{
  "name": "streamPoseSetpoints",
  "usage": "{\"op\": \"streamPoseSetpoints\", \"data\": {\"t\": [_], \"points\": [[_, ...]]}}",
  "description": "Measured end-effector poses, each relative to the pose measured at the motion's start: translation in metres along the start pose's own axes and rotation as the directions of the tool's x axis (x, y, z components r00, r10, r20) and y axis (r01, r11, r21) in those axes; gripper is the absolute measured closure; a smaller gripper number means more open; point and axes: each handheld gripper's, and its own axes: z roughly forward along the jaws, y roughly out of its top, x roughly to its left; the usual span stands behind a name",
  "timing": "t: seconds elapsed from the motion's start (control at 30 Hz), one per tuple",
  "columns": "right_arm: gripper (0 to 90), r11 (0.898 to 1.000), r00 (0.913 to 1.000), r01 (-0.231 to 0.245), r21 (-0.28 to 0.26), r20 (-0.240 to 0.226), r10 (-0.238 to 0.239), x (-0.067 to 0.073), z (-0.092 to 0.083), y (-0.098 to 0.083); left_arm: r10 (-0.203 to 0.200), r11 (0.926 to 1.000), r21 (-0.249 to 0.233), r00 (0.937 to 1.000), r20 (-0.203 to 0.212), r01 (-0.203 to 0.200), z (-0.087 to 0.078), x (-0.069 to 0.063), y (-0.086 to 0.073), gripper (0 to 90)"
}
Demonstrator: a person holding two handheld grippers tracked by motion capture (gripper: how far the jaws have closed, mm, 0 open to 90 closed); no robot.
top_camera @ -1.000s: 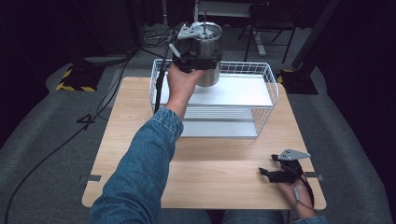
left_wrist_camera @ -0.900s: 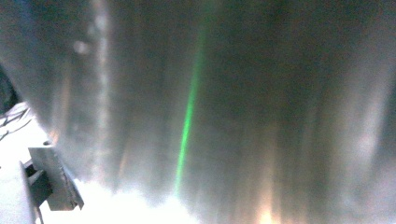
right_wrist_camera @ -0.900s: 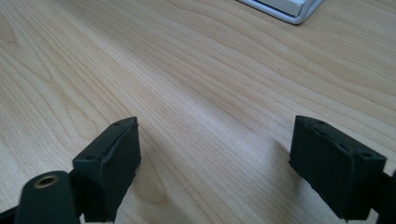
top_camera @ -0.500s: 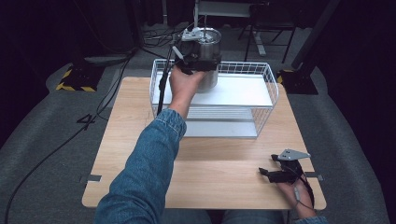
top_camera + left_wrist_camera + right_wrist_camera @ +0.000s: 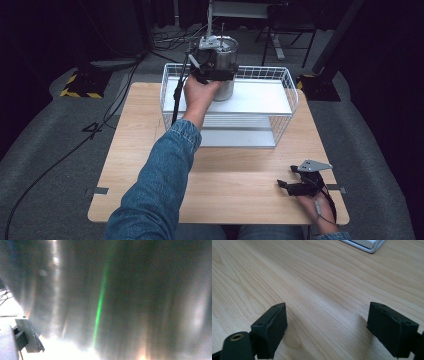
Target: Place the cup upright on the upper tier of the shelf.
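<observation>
At the top centre, my left gripper [image 5: 212,62] grips the steel pot [image 5: 226,70] over the wire basket [image 5: 285,107]; my right gripper [image 5: 295,185] rests lower right on the table [image 5: 135,160].

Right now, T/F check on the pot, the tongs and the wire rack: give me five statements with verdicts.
1. The left tongs are at the steel pot, up at the wire rack's upper shelf. True.
2. The right tongs grip a cup. False: their jaws stand wide apart over the bare wooden table, holding nothing.
3. The pot lies on its side on the table. False: it is upright at the rack's top shelf.
4. The left arm wears a denim sleeve. True.
5. The rack stands at the table's near edge. False: it stands on the far half.
</observation>
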Motion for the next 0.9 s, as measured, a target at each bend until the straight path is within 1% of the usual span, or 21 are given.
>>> {"op": "streamPoseSetpoints", "data": {"t": [0.1, 0.2, 0.33, 0.4, 0.43, 0.47, 0.5, 0.8, 0.9], "points": [[16.8, 1.000, 1.0000, 0.000, 0.000, 0.000, 0.000, 0.0000, 0.0000, 0.0000, 0.008, 0.9999, 0.013, 1.0000, 0.002, -0.008, 0.0015, -0.0008, -0.0009, 3.7], [16.8, 1.000, 1.0000, 0.000, 0.000, 0.000, 0.000, 0.0000, 0.0000, 0.0000, 0.015, 0.9997, 0.020, 0.9998, -0.010, -0.015, 0.0031, -0.0017, -0.0024, 3.7], [16.8, 1.000, 1.0000, 0.000, 0.000, 0.000, 0.000, 0.0000, 0.0000, 0.0000, 0.012, 0.9999, 0.009, 0.9999, -0.012, -0.011, 0.0028, -0.0013, -0.0041, 3.6], [16.8, 1.000, 1.0000, 0.000, 0.000, 0.000, 0.000, 0.0000, 0.0000, 0.0000, 0.020, 0.9998, 0.008, 0.9997, -0.011, -0.020, 0.0022, -0.0013, -0.0049, 3.6], [16.8, 1.000, 1.0000, 0.000, 0.000, -0.001, 0.000, 0.0002, -0.0001, 0.0000, 0.035, 0.9994, 0.008, 0.9993, -0.011, -0.035, 0.0016, -0.0025, -0.0060, 3.6], [16.8, 1.000, 1.0000, 0.000, 0.000, -0.001, 0.000, 0.0002, -0.0001, 0.0000, 0.035, 0.9994, 0.008, 0.9993, -0.011, -0.035, 0.0016, -0.0025, -0.0060, 3.5], [16.8, 1.000, 1.0000, 0.000, 0.000, -0.001, 0.000, 0.0002, -0.0001, 0.0000, 0.052, 0.9986, 0.012, 0.9986, -0.012, -0.052, 0.0013, -0.0037, -0.0064, 3.5], [16.9, 1.000, 1.0000, 0.003, 0.000, -0.003, -0.003, 0.0004, 0.0000, 0.0000, 0.049, 0.9988, 0.006, 0.9988, -0.005, -0.049, 0.0004, -0.0036, -0.0075, 3.2], [16.9, 1.000, 1.0000, 0.003, 0.000, -0.003, -0.003, 0.0003, -0.0001, 0.0000, 0.049, 0.9988, 0.004, 0.9988, 0.009, -0.049, -0.0001, -0.0019, -0.0075, 3.1]]}}
